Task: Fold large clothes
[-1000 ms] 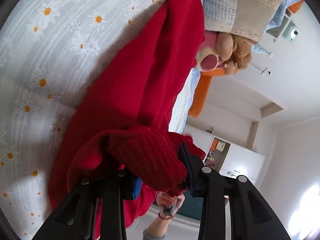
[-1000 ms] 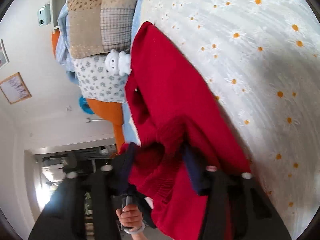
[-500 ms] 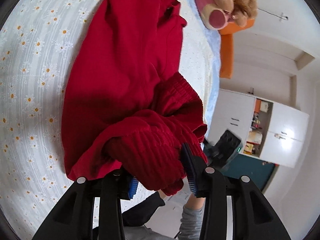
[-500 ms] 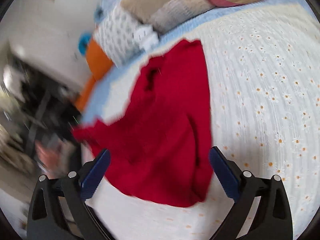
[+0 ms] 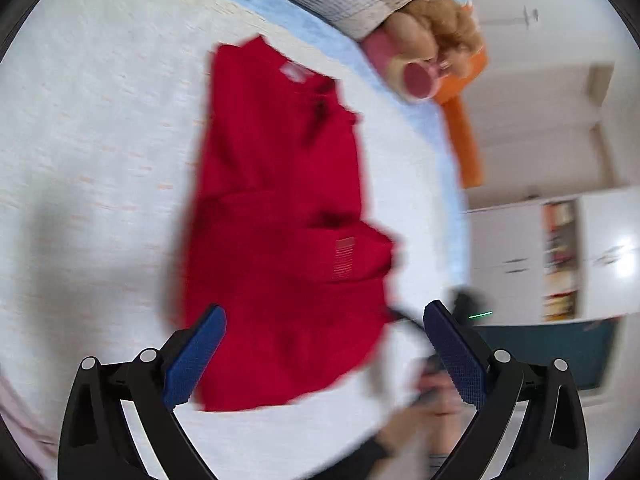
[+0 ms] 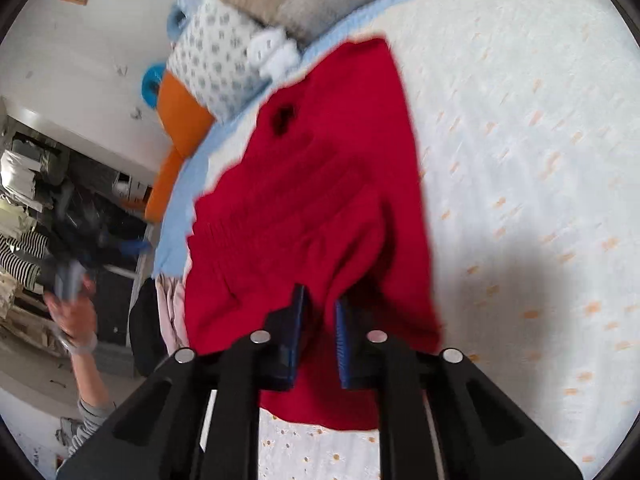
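Observation:
A red knitted sweater (image 5: 280,220) lies folded lengthwise on the daisy-print bed cover (image 5: 100,140). My left gripper (image 5: 325,310) hovers above its near end. Its jaws are opening wide and nothing is between them. In the right wrist view the same sweater (image 6: 320,200) runs away from me towards the pillows. My right gripper (image 6: 320,304) is at its near end, jaws closing with a raised fold of red cloth pinched between the blue pads. Both views are motion-blurred.
Pillows (image 6: 224,60), a plush toy (image 5: 432,40) and an orange cushion (image 5: 464,132) crowd the head of the bed. White cupboards (image 5: 560,256) stand beyond the bed's edge. A person's hand (image 6: 74,308) shows at the left, off the bed.
My left gripper let go of the bunched sweater end, opened wide and rose. My right gripper, wide open half a second ago, has closed on the sweater's near end.

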The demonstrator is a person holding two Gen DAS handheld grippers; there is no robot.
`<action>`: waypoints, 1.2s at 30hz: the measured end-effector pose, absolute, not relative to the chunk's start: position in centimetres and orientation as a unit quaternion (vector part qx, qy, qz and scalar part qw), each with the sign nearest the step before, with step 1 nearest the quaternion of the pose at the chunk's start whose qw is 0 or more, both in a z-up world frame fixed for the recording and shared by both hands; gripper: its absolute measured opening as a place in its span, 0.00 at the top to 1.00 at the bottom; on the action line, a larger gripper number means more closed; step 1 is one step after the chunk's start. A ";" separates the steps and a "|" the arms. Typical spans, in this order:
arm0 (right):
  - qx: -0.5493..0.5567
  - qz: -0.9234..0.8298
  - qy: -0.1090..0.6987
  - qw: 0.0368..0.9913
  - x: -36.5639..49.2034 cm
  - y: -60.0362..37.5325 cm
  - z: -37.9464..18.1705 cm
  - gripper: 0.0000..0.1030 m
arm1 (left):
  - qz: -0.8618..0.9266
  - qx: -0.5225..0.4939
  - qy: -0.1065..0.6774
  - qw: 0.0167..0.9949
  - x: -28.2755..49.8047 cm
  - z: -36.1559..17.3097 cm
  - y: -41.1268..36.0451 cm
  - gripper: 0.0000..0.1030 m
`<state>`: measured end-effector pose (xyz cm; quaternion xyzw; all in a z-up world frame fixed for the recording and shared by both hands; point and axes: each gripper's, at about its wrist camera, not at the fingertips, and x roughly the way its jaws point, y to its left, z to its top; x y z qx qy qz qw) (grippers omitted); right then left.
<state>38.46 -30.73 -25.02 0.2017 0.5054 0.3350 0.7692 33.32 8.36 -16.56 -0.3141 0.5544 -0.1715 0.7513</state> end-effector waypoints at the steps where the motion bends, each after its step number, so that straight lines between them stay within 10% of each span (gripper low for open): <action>1: 0.199 0.332 0.496 0.777 38.5 -31.5 -24.3 0.94 | -0.159 -0.287 0.558 0.762 32.5 -17.5 8.3 0.03; 6: 0.217 0.329 0.462 0.794 38.3 -35.2 -22.8 0.88 | -0.140 -0.226 0.594 0.759 28.8 -24.9 7.5 0.03; 9: 0.173 0.369 0.467 0.785 36.2 -34.1 -23.5 0.12 | -0.142 -0.210 0.607 0.753 26.7 -28.0 6.7 0.03; 15: 0.110 0.396 0.510 0.756 34.6 -29.9 -27.3 0.31 | -0.152 -0.166 0.566 0.793 24.9 -29.3 4.3 0.03; 18: 0.113 0.400 0.525 0.743 35.0 -28.2 -28.1 0.59 | -0.185 -0.187 0.525 0.810 25.2 -28.7 3.1 0.03; 22: 0.137 0.391 0.530 0.740 35.3 -28.5 -26.7 0.88 | -0.171 -0.150 0.545 0.807 26.1 -27.9 1.5 0.33; 27: 0.188 0.409 0.504 0.737 35.6 -30.5 -23.1 0.92 | -0.190 -0.142 0.520 0.821 25.9 -23.3 2.5 0.62; 36: 0.201 0.381 0.547 0.717 35.6 -32.0 -29.3 0.92 | -0.201 -0.172 0.550 0.792 25.6 -28.1 4.4 0.58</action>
